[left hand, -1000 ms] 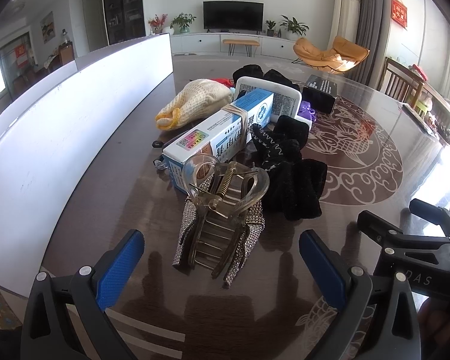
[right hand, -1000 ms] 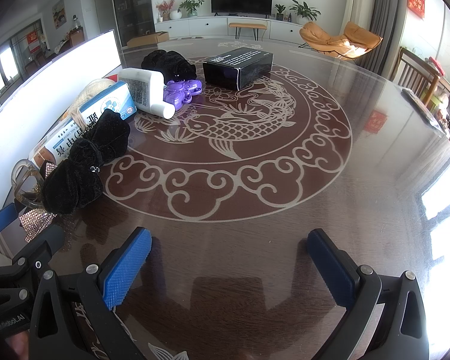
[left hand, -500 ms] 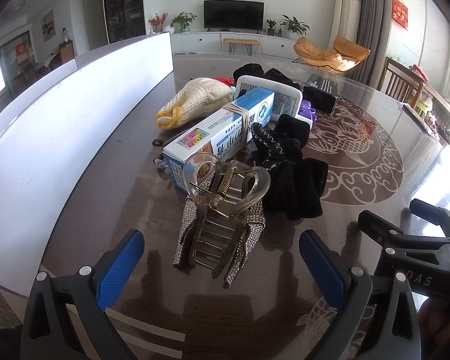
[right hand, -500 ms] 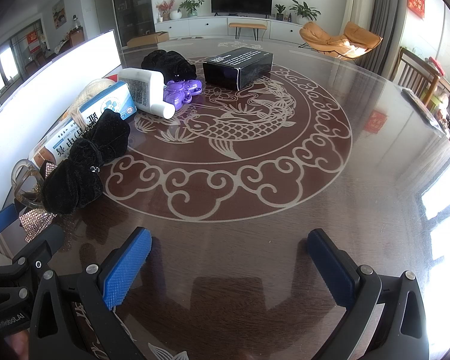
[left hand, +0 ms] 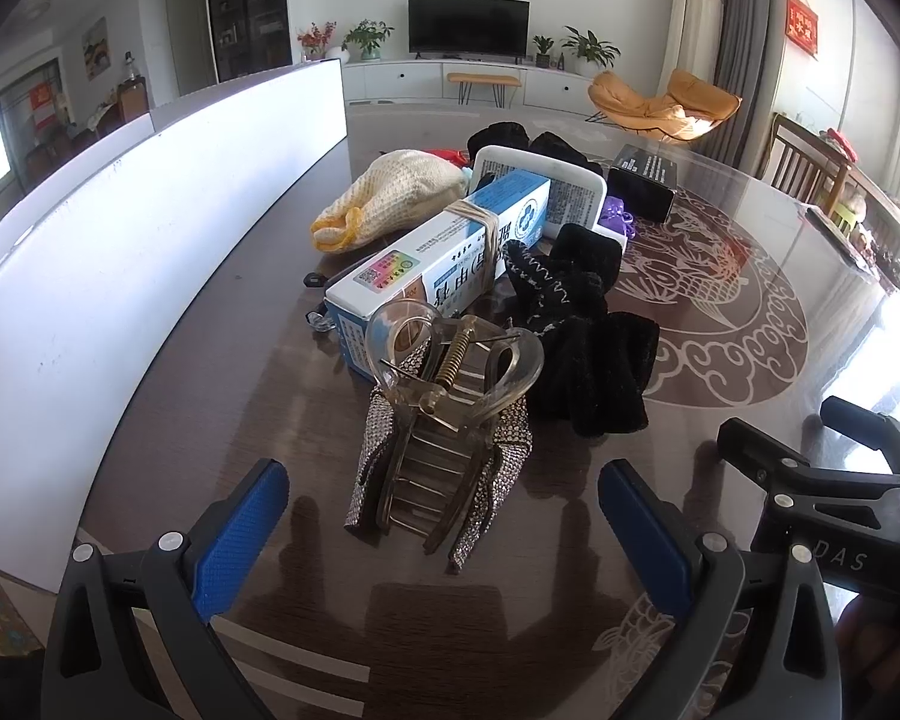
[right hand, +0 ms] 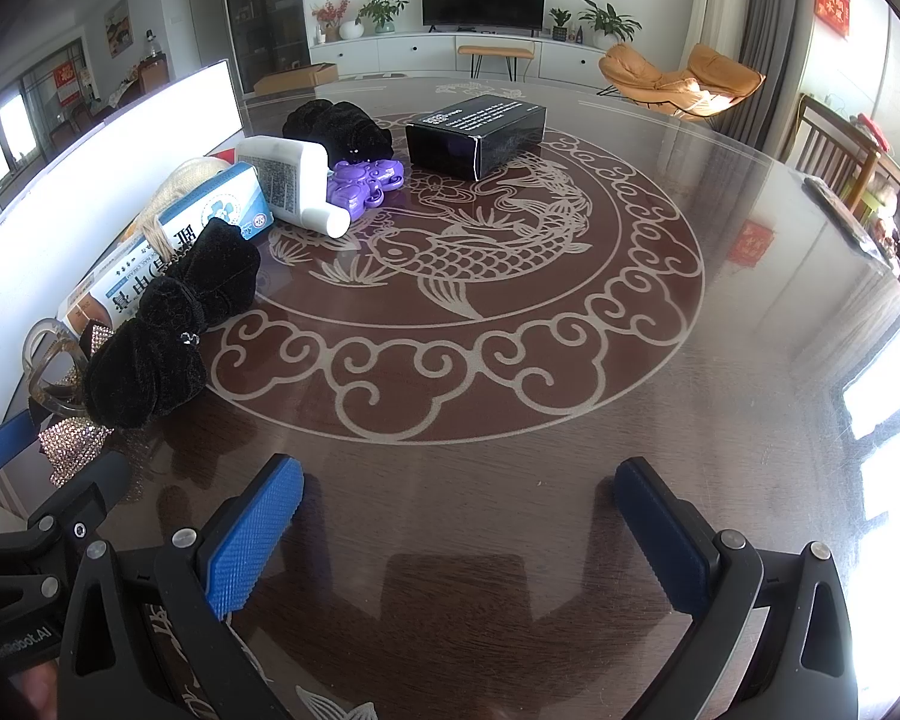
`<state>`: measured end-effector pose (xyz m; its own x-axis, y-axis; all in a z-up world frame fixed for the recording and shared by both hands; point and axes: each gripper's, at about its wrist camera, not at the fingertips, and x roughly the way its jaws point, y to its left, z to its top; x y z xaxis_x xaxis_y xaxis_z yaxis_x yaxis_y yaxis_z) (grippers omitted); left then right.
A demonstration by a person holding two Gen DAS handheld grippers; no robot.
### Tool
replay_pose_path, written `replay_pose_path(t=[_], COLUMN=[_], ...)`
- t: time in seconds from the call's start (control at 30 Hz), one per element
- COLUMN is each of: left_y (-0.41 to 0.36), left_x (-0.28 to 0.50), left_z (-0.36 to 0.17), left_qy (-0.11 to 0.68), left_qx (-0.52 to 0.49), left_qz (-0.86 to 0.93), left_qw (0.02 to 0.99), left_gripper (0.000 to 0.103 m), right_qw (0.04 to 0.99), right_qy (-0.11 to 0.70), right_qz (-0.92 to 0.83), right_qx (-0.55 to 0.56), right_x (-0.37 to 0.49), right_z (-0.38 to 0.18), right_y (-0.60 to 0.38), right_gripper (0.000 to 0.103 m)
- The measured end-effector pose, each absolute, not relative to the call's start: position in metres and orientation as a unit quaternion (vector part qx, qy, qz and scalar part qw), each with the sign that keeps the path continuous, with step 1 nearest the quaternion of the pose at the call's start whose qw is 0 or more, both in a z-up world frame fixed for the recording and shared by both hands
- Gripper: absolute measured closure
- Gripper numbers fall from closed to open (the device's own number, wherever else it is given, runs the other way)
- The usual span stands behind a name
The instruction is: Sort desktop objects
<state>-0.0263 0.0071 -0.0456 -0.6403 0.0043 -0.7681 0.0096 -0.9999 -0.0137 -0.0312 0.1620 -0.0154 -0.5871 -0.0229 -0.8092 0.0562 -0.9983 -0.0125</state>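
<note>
A clear hair claw clip (left hand: 444,420) with a rhinestone bow lies just ahead of my left gripper (left hand: 444,525), which is open and empty. Behind it are a blue-and-white toothpaste box (left hand: 444,252), a black velvet bow (left hand: 576,348), a cream knitted pouch (left hand: 390,201) and a white flat bottle (left hand: 546,189). In the right wrist view the black bow (right hand: 168,324), the toothpaste box (right hand: 210,210), the white bottle (right hand: 288,183), a purple toy (right hand: 363,183), a black scrunchie (right hand: 336,126) and a black box (right hand: 477,132) stand left and far. My right gripper (right hand: 459,531) is open over bare table.
A tall white panel (left hand: 120,228) runs along the table's left side. The round dark table (right hand: 570,480) has a fish pattern in its middle. The right gripper's body (left hand: 822,492) shows at the lower right of the left wrist view. A wooden chair (right hand: 834,150) stands at the far right.
</note>
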Motion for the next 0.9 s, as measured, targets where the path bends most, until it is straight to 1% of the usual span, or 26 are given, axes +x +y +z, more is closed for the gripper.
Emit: replay_pose_path(t=[0.9], left_y=[0.006], left_x=[-0.0263], left_z=[-0.0461], left_qy=[0.012], left_qx=[0.43], left_qz=[-0.903], left_qw=[0.003], left_gripper=[0.0], right_qw=[0.022], right_qy=[0.018], right_qz=[-0.891], right_qx=[0.454], right_x=[-0.0313], right_z=[-0.0155], right_y=[0.1621], right_gripper=[0.0])
